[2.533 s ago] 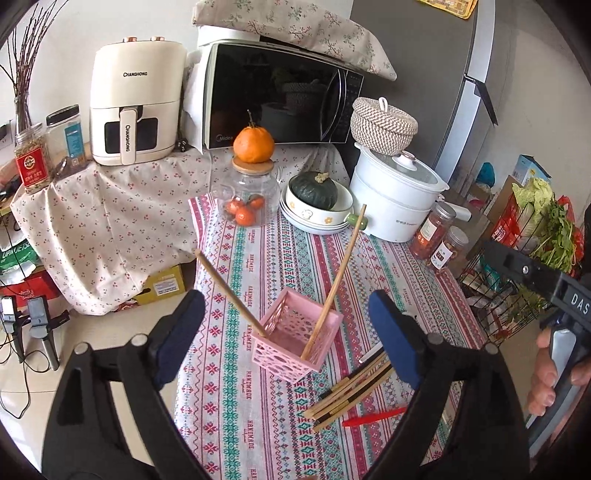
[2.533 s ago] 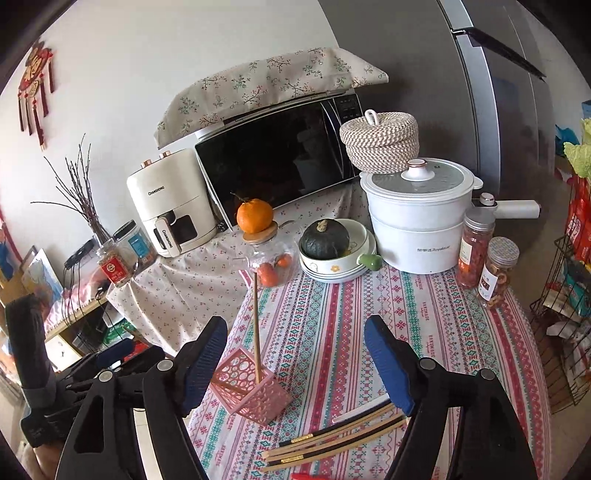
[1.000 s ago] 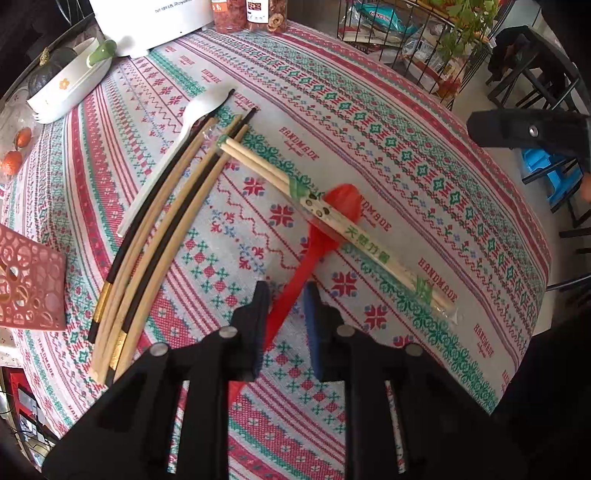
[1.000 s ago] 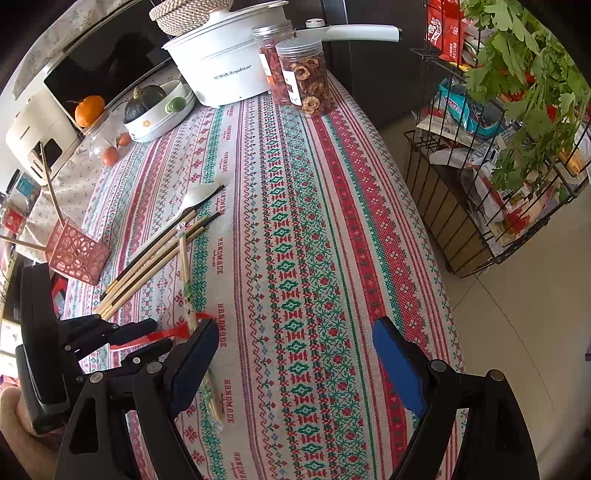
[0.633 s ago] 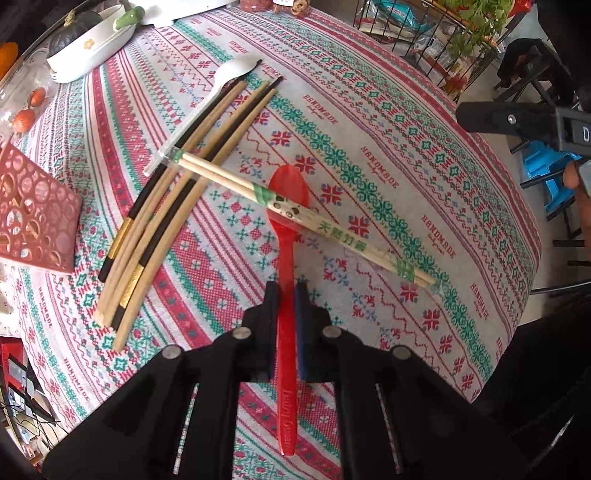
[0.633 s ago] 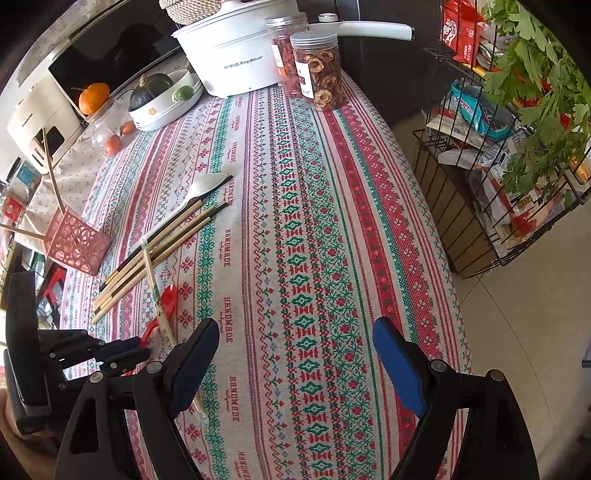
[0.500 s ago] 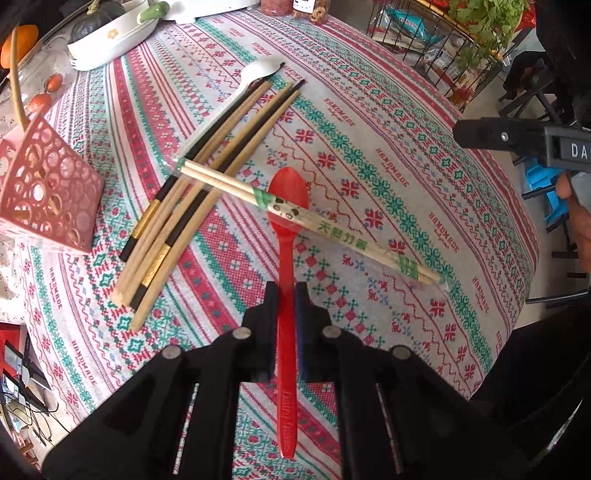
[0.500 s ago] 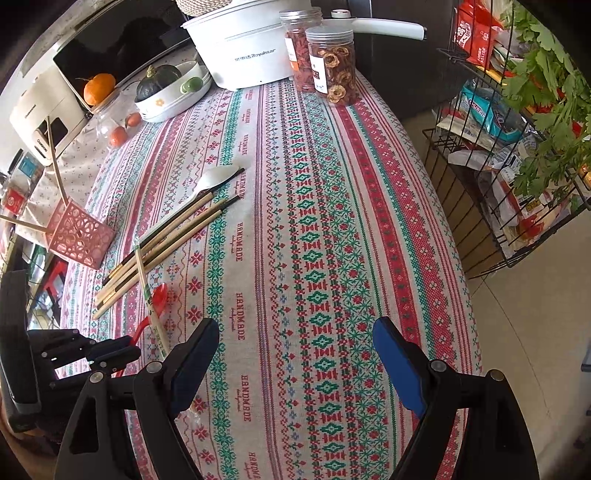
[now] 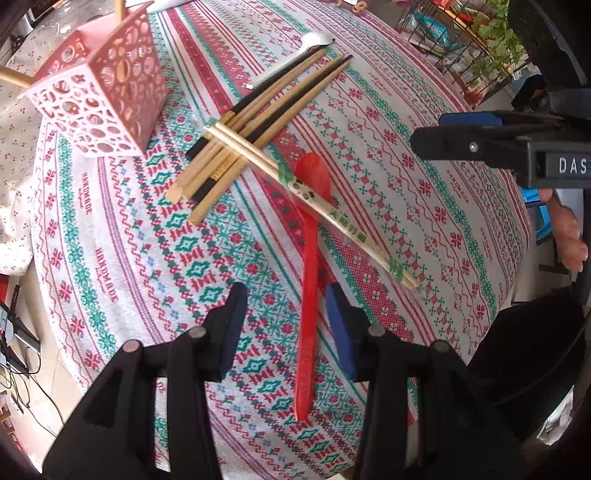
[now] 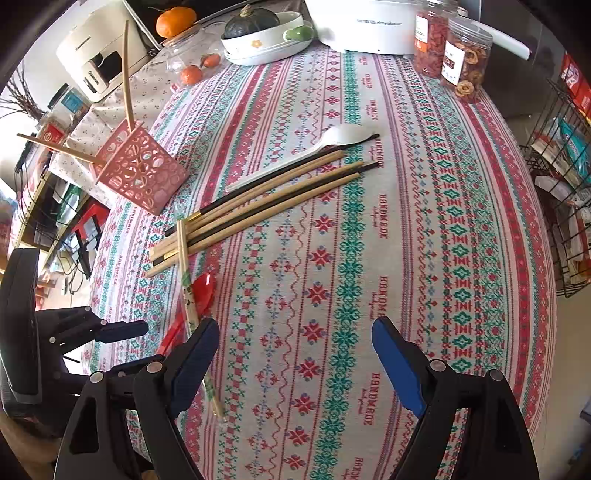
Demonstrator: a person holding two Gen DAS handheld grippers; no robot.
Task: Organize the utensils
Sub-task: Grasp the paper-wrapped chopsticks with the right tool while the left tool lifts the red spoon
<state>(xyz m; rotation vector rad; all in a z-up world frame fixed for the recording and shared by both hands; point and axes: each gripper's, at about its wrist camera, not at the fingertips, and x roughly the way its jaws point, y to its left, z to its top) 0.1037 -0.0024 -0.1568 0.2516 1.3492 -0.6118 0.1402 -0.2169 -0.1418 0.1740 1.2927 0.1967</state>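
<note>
A red spoon lies on the patterned tablecloth, its handle between the fingers of my left gripper. The jaws are opening and the pads do not press on the handle. A paper-wrapped chopstick pair rests across the spoon's bowl and across several loose chopsticks. A white spoon lies beyond them. The pink perforated holder stands at the upper left with two chopsticks in it. My right gripper hangs open over bare cloth, right of the red spoon.
At the table's far end stand two snack jars, a white cooker and a bowl holding a dark squash. A wire rack stands past the right edge. A hand holds the right gripper's grip.
The left jaws, shut on the red spoon's handle before, have parted. The left hand has carried the spoon towards the pink holder. The right gripper has shifted leftward over the table.
</note>
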